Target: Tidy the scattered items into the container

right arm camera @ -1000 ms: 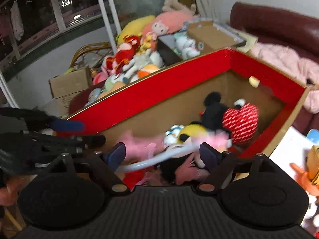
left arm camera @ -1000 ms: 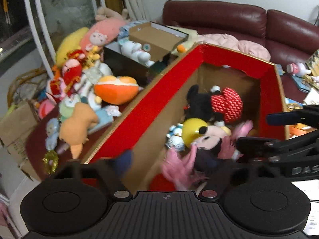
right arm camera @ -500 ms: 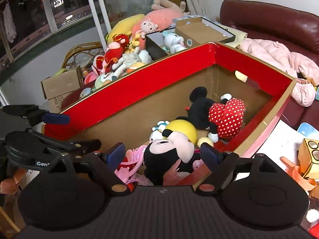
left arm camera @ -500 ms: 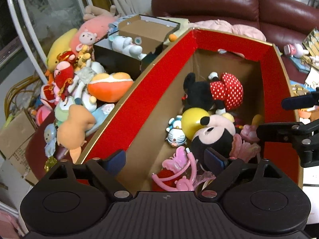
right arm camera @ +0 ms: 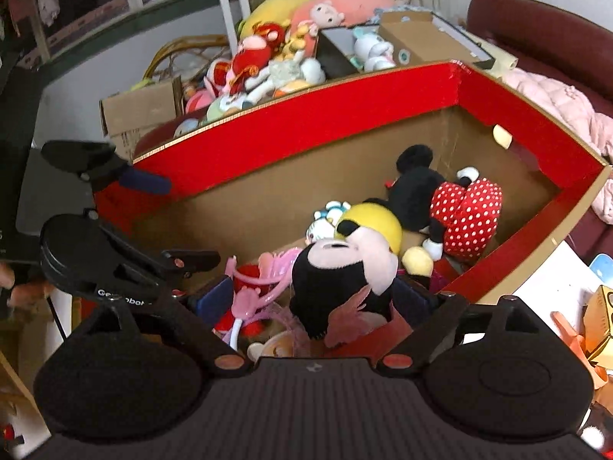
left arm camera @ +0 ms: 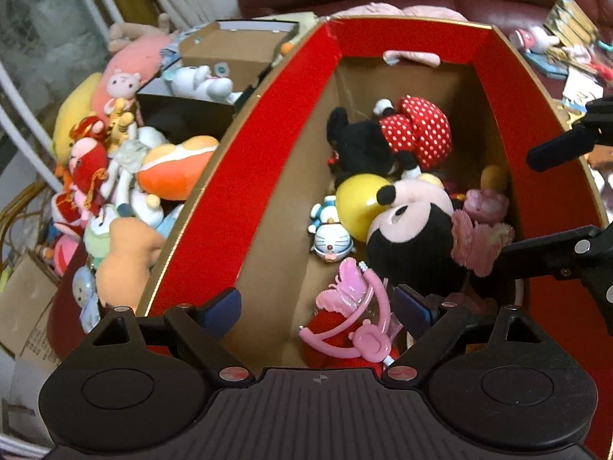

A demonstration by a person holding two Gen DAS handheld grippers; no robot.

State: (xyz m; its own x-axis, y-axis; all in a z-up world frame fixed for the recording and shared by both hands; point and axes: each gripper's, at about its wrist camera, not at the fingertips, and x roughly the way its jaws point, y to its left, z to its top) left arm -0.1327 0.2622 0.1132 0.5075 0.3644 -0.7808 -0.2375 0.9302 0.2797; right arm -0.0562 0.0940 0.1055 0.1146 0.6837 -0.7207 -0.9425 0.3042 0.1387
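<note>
Two claws hang over the near end of the red box: left claw spread wide and empty, right claw opening, gripping nothing. Below lie a hard pink plastic headband and soft mouse plush. Many fuzzy toys remain heaped outside its left wall.

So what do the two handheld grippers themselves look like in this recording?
Both are matte black plastic. The left gripper and the right gripper each have a ribbed centre plate, two round hubs, copper-coloured pivot screws and dark blue finger pads. White lettering, partly hidden, marks the left one's side.
</note>
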